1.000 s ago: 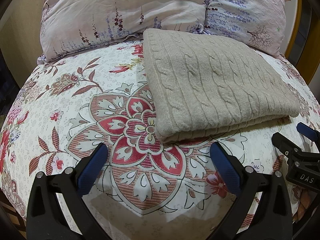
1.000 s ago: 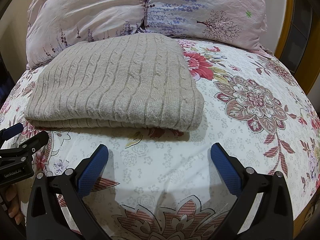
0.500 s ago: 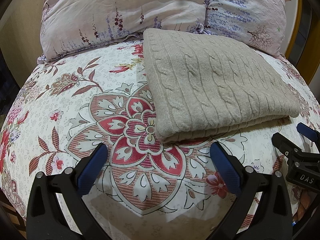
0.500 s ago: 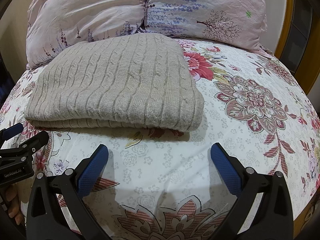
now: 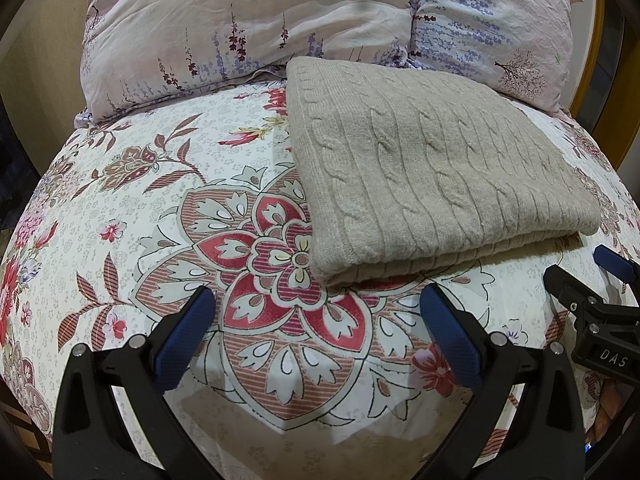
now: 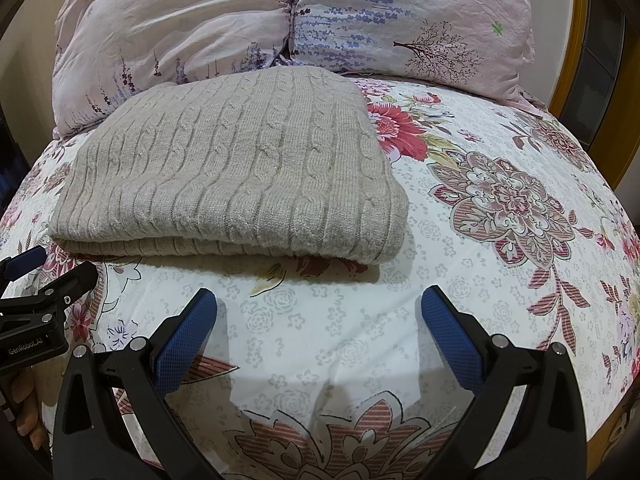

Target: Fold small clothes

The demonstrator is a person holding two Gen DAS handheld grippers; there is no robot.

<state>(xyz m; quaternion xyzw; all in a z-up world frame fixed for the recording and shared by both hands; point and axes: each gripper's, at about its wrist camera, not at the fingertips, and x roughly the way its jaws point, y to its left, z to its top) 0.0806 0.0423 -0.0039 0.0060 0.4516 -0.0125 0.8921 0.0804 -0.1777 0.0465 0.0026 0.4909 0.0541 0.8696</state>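
Note:
A beige cable-knit sweater point(image 5: 432, 172) lies folded in a neat rectangle on the floral bedsheet point(image 5: 160, 208); it also shows in the right wrist view point(image 6: 240, 168). My left gripper point(image 5: 316, 304) is open and empty, just short of the sweater's near left corner. My right gripper point(image 6: 318, 304) is open and empty, just short of the sweater's near right edge. Each gripper shows at the edge of the other's view: the right one point(image 5: 592, 280), the left one point(image 6: 44, 276).
Two pale floral pillows point(image 5: 248, 28) point(image 6: 408, 20) lean against the headboard behind the sweater. A wooden bed frame point(image 6: 576, 40) rises at the right. The sheet point(image 6: 500, 208) stretches to the right of the sweater.

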